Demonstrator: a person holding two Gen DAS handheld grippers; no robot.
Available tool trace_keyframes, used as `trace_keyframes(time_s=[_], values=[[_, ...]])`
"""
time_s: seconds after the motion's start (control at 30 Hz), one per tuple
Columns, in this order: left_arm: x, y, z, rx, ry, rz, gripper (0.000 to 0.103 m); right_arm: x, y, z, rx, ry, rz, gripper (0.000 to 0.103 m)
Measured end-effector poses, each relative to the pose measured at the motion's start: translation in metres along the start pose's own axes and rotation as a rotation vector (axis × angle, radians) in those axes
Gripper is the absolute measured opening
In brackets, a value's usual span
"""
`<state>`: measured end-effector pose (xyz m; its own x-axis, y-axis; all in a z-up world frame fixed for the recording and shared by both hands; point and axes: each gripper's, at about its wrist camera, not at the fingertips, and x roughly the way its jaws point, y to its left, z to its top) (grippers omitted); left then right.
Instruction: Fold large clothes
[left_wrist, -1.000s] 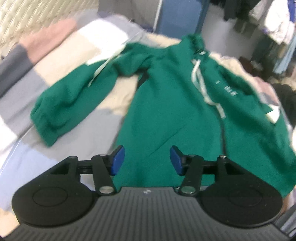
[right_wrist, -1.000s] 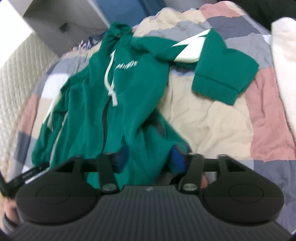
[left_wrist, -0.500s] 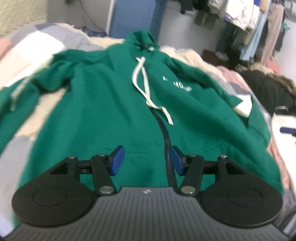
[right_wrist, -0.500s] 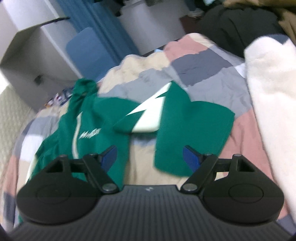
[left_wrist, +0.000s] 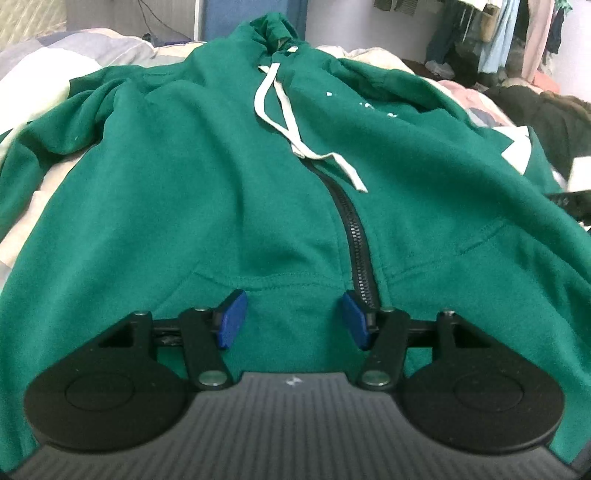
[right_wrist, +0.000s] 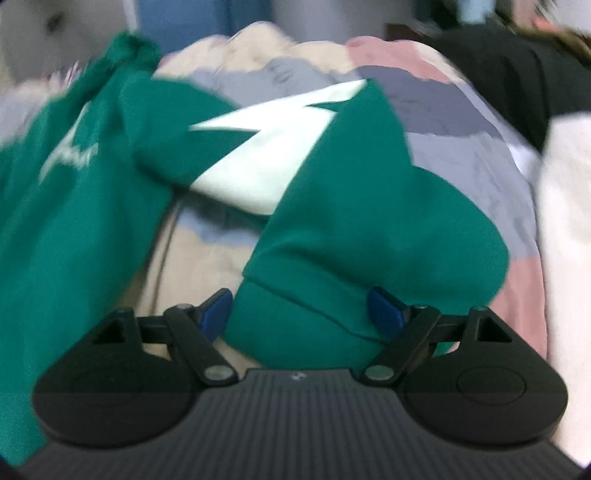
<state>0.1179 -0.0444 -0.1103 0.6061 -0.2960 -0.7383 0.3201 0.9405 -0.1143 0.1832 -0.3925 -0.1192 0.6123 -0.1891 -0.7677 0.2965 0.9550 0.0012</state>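
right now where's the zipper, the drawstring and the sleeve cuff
zipper (left_wrist: 355, 243): left wrist view, on the dark teeth halfway down the hoodie front
drawstring (left_wrist: 286, 114): left wrist view, on the white cord below the hood
sleeve cuff (right_wrist: 295, 317): right wrist view, on the ribbed end

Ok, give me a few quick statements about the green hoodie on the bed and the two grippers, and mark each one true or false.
1. The green hoodie lies front up with its zipper closed. True.
2. The drawstring is black. False: it is white.
3. The left gripper is clamped on the drawstring. False: its jaws are apart, low over the hoodie's front, beside the zipper.
4. The right gripper faces the sleeve cuff, which sits between its opening jaws. True.
5. The sleeve carries a white lightning-shaped patch. True.
6. The hoodie rests on a bare wooden floor. False: it lies on a patchwork quilt.
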Motion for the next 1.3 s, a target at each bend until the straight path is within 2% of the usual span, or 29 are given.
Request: trace_keyframes(time_s=[0.07, 0.1, 0.13, 0.17, 0.2, 0.23, 0.43, 0.53, 0.67, 0.8, 0.9, 1.03, 1.17, 1.3], values=[[-0.001, 0.003, 0.001, -0.013, -0.007, -0.014, 0.063, 0.000, -0.008, 0.001, 0.037, 0.001, 0.009, 0.075], [-0.003, 0.005, 0.002, -0.023, -0.011, -0.021, 0.063, -0.003, -0.011, 0.002, 0.050, -0.002, 0.003, 0.062], [-0.004, 0.007, 0.003, -0.034, -0.017, -0.029, 0.063, -0.007, -0.015, 0.003, 0.061, -0.007, -0.001, 0.054], [-0.005, 0.009, 0.004, -0.044, -0.022, -0.034, 0.063, -0.014, -0.019, 0.006, 0.080, -0.015, -0.007, 0.039], [-0.007, 0.012, 0.005, -0.053, -0.028, -0.037, 0.063, -0.021, -0.021, 0.008, 0.098, -0.029, -0.020, 0.031], [-0.008, 0.014, 0.006, -0.057, -0.031, -0.034, 0.063, -0.031, -0.023, 0.011, 0.101, -0.049, -0.032, 0.029], [-0.030, 0.028, 0.010, -0.102, -0.084, -0.033, 0.063, -0.128, -0.038, 0.057, 0.093, -0.223, -0.046, 0.024], [-0.047, 0.037, 0.012, -0.142, -0.123, -0.057, 0.063, -0.185, -0.040, 0.087, 0.094, -0.298, -0.001, 0.023], [-0.070, 0.052, 0.013, -0.185, -0.177, -0.082, 0.063, -0.255, -0.022, 0.114, 0.095, -0.369, 0.128, 0.023], [-0.090, 0.071, 0.014, -0.228, -0.224, -0.085, 0.063, -0.312, 0.030, 0.117, 0.038, -0.382, 0.329, 0.023], [-0.103, 0.089, 0.016, -0.281, -0.255, -0.096, 0.063, -0.330, 0.079, 0.107, -0.007, -0.329, 0.477, 0.023], [-0.119, 0.114, 0.016, -0.351, -0.297, -0.102, 0.063, -0.339, 0.144, 0.084, -0.081, -0.273, 0.618, 0.023], [-0.135, 0.142, 0.016, -0.422, -0.344, -0.107, 0.063, -0.324, 0.203, 0.058, -0.141, -0.206, 0.675, 0.024], [-0.146, 0.173, 0.010, -0.513, -0.374, -0.119, 0.063, -0.273, 0.245, 0.024, -0.154, -0.093, 0.688, 0.028]])
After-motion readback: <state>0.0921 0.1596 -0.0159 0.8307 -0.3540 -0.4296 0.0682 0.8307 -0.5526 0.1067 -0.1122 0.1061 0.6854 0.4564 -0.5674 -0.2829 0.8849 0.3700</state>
